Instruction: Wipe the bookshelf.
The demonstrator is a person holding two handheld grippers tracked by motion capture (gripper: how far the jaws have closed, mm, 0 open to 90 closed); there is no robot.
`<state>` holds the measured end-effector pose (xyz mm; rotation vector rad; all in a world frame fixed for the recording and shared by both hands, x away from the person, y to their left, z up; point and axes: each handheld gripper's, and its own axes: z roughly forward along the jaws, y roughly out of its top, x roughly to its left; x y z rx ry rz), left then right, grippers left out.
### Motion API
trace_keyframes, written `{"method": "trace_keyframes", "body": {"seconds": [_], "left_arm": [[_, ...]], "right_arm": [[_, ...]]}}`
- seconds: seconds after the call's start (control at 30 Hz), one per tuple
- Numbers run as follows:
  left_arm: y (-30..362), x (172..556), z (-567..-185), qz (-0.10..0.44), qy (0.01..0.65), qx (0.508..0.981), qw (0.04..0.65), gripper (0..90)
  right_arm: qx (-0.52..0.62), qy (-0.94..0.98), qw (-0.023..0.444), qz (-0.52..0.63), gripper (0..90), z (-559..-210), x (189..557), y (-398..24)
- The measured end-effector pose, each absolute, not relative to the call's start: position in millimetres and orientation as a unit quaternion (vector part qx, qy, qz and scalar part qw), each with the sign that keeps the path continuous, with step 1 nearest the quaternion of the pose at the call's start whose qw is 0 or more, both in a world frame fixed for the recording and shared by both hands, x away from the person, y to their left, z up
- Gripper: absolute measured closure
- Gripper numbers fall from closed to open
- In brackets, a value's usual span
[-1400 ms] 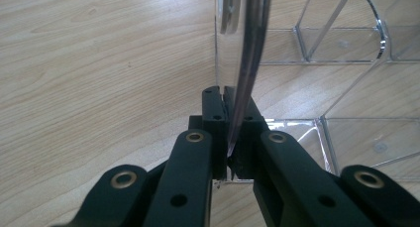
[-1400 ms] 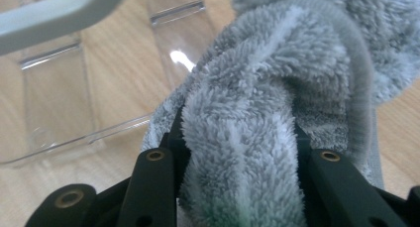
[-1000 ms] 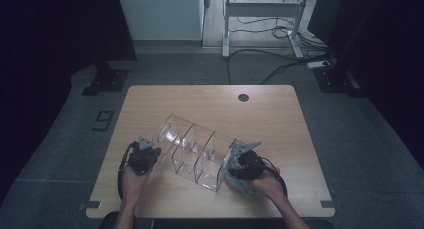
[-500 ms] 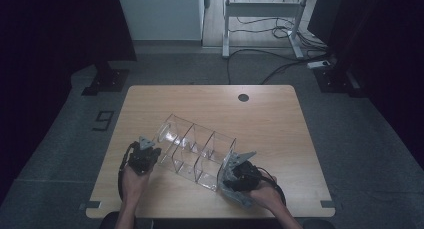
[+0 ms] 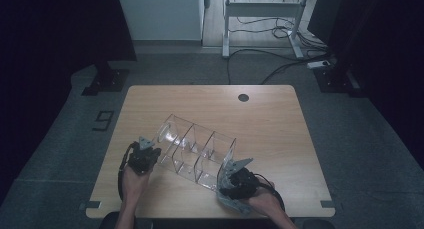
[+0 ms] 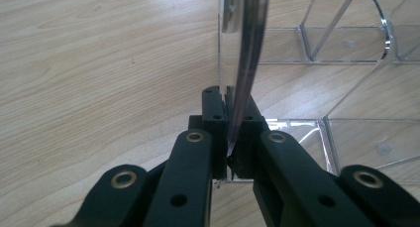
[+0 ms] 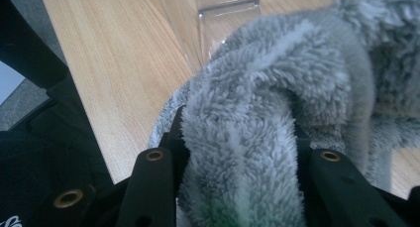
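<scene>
Black claw [image 6: 229, 138] arms carry brass-ringed screw holes; bare forearms, no sleeves.

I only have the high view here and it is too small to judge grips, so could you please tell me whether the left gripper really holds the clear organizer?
Observer: Yes. In the left gripper view the left gripper is shut on a thin wall of the clear acrylic organizer.
Operator: Thank you. What is the grey thing at the right gripper?
Observer: A fluffy grey microfibre cloth, bunched between the jaws of the right gripper.
Operator: Does the cloth touch the organizer?
Observer: It lies against the organizer's near end; real contact I cannot tell.
</scene>
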<state>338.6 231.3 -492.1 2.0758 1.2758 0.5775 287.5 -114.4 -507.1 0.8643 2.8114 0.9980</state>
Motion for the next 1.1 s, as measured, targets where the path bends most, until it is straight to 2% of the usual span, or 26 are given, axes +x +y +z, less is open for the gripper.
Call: {"method": "trace_keyframes", "body": {"seconds": [0.23,1.1], "left_arm": [[234.7,339.2,-492.5,0.208,0.477,0.79,0.323,87.0],[237.2,340.1,-493.0,0.203,0.467,0.795,0.328,86.8]], "right_arm": [[0.29,0.901,0.033,0.321,61.4,-497.7,291.2,-127.5],[0.366,0.845,0.143,0.363,61.4,-436.9,311.2,-211.6]]}}
